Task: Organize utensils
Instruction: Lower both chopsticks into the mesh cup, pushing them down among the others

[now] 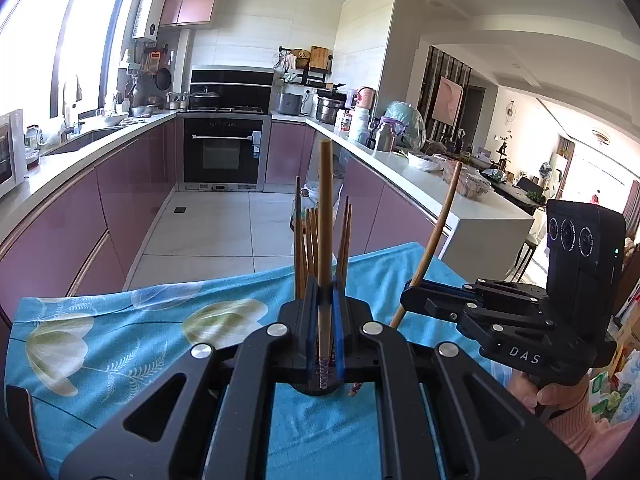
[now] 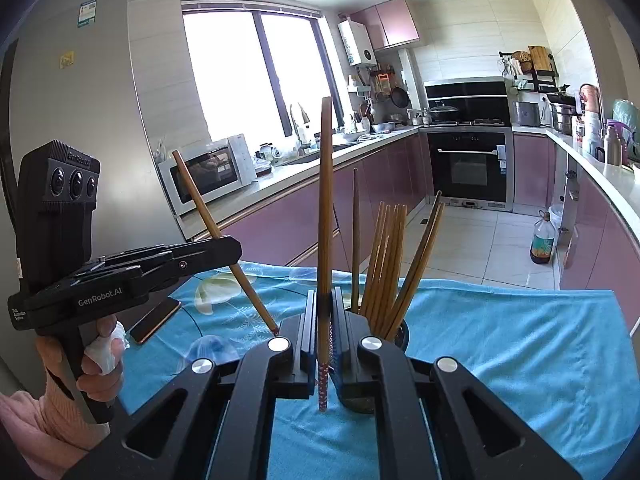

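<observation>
My left gripper [image 1: 325,312] is shut on one wooden chopstick [image 1: 325,216], held upright above a dark round holder [image 1: 320,390] that has several chopsticks [image 1: 310,240] standing in it. My right gripper [image 2: 325,320] is shut on another chopstick [image 2: 325,200], also upright, just left of the holder [image 2: 402,336] and its chopsticks [image 2: 386,264]. Each gripper shows in the other's view: the right one [image 1: 412,294] with its slanted chopstick [image 1: 434,240], the left one [image 2: 234,246] with its slanted chopstick [image 2: 216,228].
The holder stands on a table with a blue flowered cloth [image 1: 120,340]. A phone [image 2: 154,320] lies on the cloth at the left. Beyond are pink kitchen cabinets [image 1: 60,232], an oven [image 1: 222,152], a microwave [image 2: 208,176] and an oil bottle [image 2: 542,240] on the floor.
</observation>
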`<state>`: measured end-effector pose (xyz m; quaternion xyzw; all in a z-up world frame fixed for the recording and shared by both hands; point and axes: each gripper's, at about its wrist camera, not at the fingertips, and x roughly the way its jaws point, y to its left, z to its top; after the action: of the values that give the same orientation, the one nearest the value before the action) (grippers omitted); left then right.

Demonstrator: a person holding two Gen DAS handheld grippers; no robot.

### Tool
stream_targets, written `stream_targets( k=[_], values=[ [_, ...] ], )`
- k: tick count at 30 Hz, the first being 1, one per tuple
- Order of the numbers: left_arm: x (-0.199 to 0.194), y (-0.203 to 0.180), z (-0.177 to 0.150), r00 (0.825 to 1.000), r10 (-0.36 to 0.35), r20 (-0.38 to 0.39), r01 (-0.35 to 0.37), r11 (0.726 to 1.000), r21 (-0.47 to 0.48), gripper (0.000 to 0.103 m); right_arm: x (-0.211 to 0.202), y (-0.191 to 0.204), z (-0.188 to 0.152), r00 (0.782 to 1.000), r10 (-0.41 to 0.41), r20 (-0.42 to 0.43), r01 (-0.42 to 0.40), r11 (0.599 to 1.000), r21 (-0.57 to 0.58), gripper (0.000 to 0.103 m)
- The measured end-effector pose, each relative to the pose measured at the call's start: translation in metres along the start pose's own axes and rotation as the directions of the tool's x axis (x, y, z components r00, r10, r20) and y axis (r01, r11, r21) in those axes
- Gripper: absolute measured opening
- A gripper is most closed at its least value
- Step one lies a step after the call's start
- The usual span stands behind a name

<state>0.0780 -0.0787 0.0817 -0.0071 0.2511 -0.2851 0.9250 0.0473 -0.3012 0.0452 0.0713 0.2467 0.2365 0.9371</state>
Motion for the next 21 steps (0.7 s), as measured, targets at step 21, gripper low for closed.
stream_targets(
  k=[21],
  values=[
    [0.006,-0.002,0.012,1.0,0.0,0.005,0.0,1.0,0.005,0.007,-0.003,0.0,-0.001,0.999,-0.018,0.03,0.018,1.0,0.009,0.006]
  ],
)
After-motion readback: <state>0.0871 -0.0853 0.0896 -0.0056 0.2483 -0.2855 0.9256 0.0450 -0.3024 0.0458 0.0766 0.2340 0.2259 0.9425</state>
